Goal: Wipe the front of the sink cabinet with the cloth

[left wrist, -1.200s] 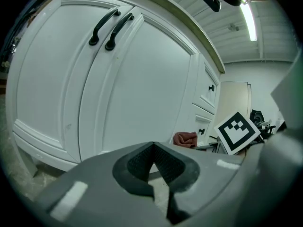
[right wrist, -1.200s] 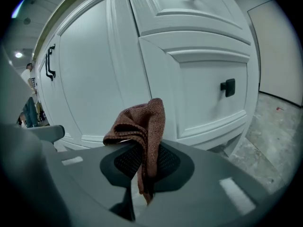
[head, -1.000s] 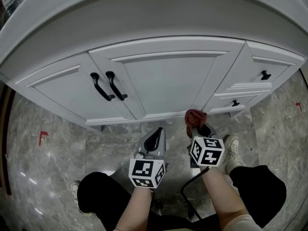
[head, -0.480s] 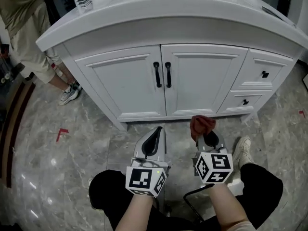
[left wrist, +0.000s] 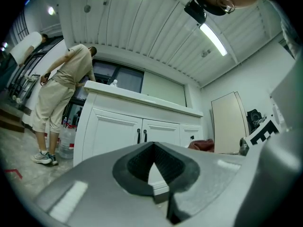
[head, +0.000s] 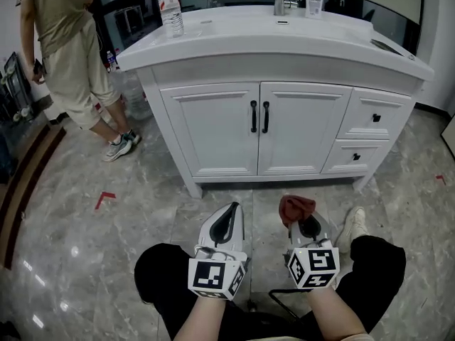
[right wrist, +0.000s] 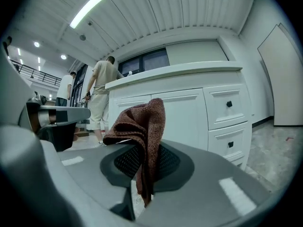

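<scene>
Cloth, a reddish-brown knit rag, is pinched in the right gripper. The jaws are pressed onto a fold of it, with one end bunched above them on the cabinet side and a short tail hanging below. It is held well apart from the cabinet, out in front of its right door. The left gripper is level with it, out in front of the cabinet's left door, its jaws pressed together with nothing between them. Both grippers are low over the person's black-trousered knees and point at the cabinet's front. A pale shoe rests on the grey marble floor, well out from the cabinet's drawers.

The cabinet is white. It has two doors in the middle, each with a black handle at the meeting edge. The two drawers are stacked at its right, each with a small black knob. Doors and drawers are all closed. A red tape mark lies on the floor out from the cabinet's left corner.

On the cabinet's top a clear water bottle stands at the left end. A faucet and a small white container stand at the back. Beyond the cabinet's left end a person in beige clothes and sneakers stands. A large water jug sits on the floor just beside that end.
</scene>
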`<control>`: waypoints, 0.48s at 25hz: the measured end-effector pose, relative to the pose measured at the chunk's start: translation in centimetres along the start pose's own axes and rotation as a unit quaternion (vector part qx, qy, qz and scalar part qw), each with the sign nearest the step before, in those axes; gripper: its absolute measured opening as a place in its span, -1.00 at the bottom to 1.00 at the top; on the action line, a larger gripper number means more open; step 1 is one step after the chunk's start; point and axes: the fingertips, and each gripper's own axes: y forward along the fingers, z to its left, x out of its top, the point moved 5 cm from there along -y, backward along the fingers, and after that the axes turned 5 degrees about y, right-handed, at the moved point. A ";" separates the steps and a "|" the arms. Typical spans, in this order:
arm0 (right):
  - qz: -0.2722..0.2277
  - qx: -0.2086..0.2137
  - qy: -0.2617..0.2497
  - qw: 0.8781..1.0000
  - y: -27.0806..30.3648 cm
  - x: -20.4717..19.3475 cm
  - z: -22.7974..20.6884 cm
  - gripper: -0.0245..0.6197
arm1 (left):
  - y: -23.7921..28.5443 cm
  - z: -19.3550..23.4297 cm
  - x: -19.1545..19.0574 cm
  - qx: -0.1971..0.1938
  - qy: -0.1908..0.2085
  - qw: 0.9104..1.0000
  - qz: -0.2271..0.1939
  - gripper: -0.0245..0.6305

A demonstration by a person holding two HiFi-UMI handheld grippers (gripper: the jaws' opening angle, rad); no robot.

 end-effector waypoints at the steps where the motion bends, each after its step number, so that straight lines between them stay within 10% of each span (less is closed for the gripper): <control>1: -0.003 0.003 -0.003 1.000 -0.6 0.1 0.4 -0.67 | -0.7 -0.2 0.3 0.001 0.002 1.000 -0.001 -0.93; 12: -0.006 0.011 0.005 1.000 -2.8 -0.3 2.1 -0.68 | -4.1 -1.3 -0.1 -0.003 0.004 1.000 0.012 -0.93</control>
